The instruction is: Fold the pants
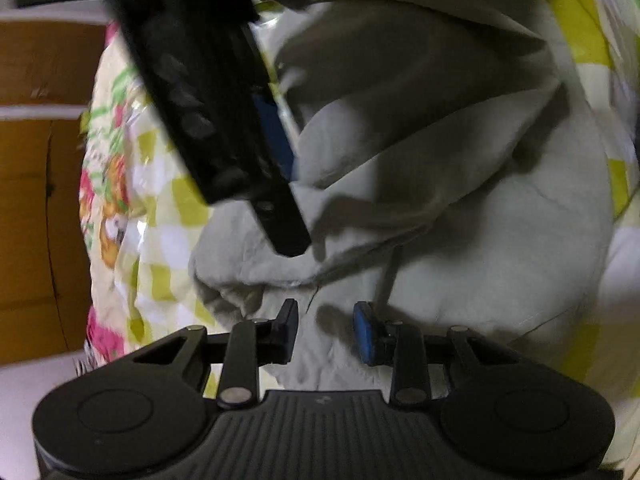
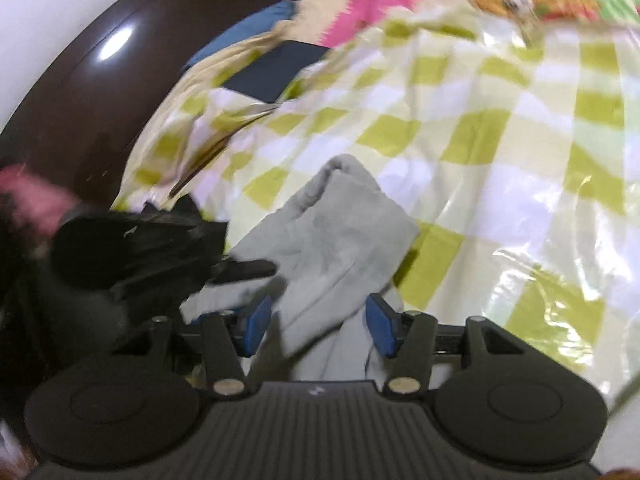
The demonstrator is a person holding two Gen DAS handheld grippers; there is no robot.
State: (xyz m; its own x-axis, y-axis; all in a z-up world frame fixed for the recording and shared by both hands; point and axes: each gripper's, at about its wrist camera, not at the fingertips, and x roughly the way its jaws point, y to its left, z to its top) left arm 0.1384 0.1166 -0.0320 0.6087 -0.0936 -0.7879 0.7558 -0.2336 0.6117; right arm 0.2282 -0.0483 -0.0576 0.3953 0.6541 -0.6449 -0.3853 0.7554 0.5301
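A: Left wrist view, item one?
B: Your left hand-held gripper point(image 1: 326, 330), jaws apart, nothing pinched; grey pants point(image 1: 460, 200) lie bunched directly beneath and ahead. Your right hand-held gripper point(image 1: 280, 216) reaches in from the upper left, tip at a fold.

A: Right wrist view?
B: Your right hand-held gripper point(image 2: 318, 326), jaws apart around a raised pants point(image 2: 332, 240) fold, probably lifted for folding. Checked cloth point(image 2: 500, 128) lies beyond.
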